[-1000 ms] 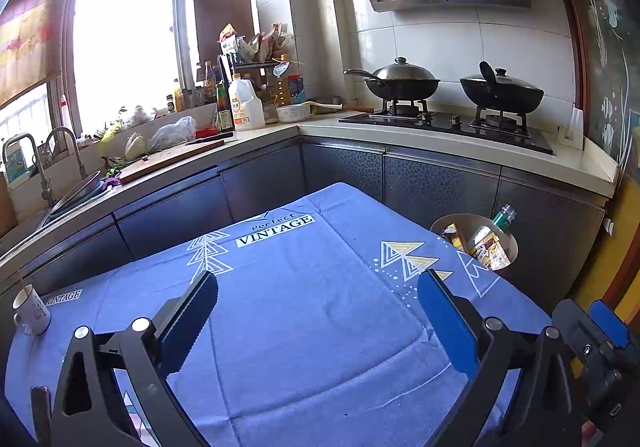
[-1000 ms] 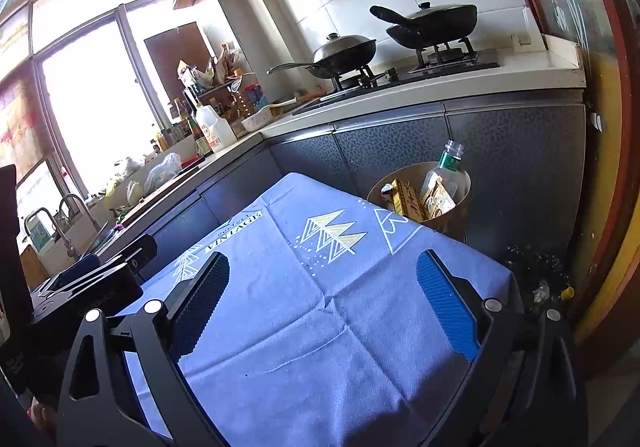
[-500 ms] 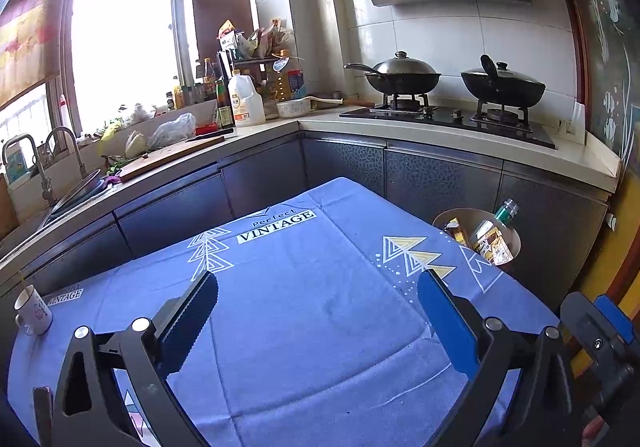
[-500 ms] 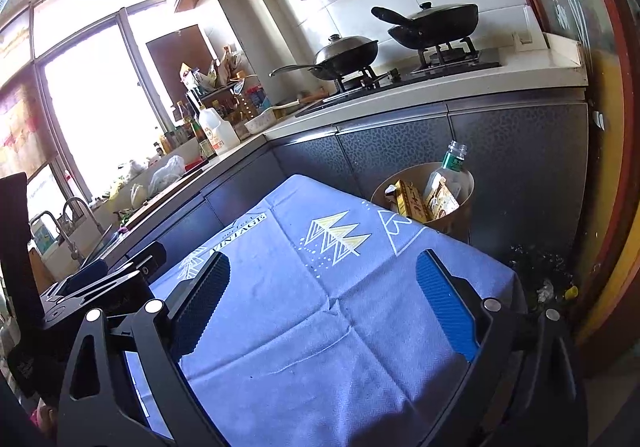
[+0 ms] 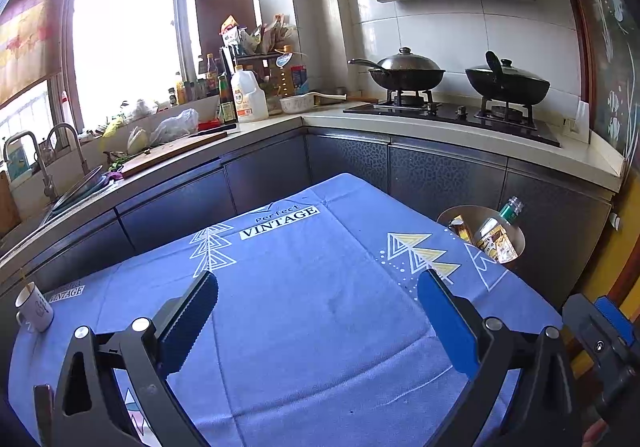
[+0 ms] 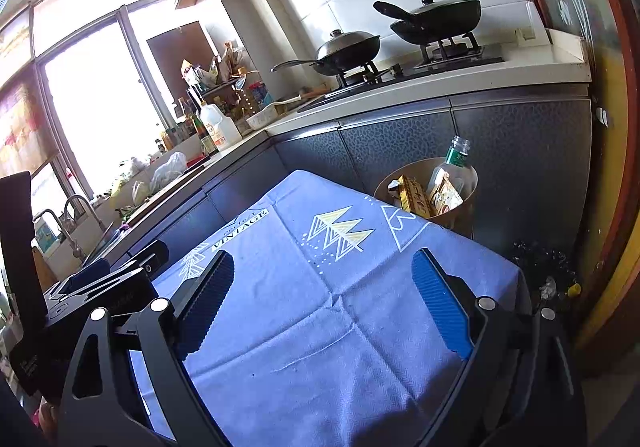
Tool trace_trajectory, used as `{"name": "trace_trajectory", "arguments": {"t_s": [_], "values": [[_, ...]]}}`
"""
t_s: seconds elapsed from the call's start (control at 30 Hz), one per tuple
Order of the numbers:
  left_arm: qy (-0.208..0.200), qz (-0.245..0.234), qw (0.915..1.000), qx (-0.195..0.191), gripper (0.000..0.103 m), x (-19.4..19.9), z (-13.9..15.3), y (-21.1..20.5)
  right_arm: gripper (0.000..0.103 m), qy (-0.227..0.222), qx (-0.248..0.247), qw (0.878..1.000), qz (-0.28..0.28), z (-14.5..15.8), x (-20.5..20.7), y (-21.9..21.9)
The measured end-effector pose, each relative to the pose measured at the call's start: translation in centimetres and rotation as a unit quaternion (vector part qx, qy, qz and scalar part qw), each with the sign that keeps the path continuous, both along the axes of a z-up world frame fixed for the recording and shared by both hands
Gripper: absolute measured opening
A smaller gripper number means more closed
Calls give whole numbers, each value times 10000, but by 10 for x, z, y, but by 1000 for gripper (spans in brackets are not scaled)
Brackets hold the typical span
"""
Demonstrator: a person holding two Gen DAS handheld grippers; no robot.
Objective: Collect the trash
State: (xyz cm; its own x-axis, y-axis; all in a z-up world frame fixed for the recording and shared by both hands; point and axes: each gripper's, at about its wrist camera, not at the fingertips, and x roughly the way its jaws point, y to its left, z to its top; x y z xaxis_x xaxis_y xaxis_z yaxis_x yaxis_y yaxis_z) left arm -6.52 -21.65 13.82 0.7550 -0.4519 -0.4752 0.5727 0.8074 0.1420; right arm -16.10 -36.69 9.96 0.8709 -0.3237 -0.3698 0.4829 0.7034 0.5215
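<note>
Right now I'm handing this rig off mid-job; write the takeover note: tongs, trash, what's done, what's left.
Left tongs: open, empty, above the blue tablecloth.
Right tongs: open, empty, over the same cloth.
Bin stands past the table's far right corner, by the cabinets; it holds a clear bottle, a yellow carton and a snack packet.
Done: no trash visible on the cloth.
Left: only a white mug stands at the table's left edge; small debris lies on the floor right of the table.

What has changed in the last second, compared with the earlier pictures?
Little: both views drifted slightly, so the grippers shifted a bit. Left gripper and right gripper stayed open and empty; the bin kept its bottle and packets; the mug stayed put.
</note>
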Motion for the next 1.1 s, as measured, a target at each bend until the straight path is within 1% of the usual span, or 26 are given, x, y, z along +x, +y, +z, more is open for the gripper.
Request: {"name": "trace_trajectory", "arguments": {"t_s": [0.27,0.6,0.87,1.1], "values": [[91,-32,9999,89,99,2,-4,-3,89,31,21,10000,31,-2,2,-1],[311,-63,9993,202,99,8,-12,-4,89,99,65,9999,87,-7,8,-8],[337,-60,9990,291,99,9,-18,-7,89,135,110,9998,99,-9,9,-10],[538,-84,9978,372,99,14,-25,-9,89,165,163,9997,102,-14,10,-13]]}}
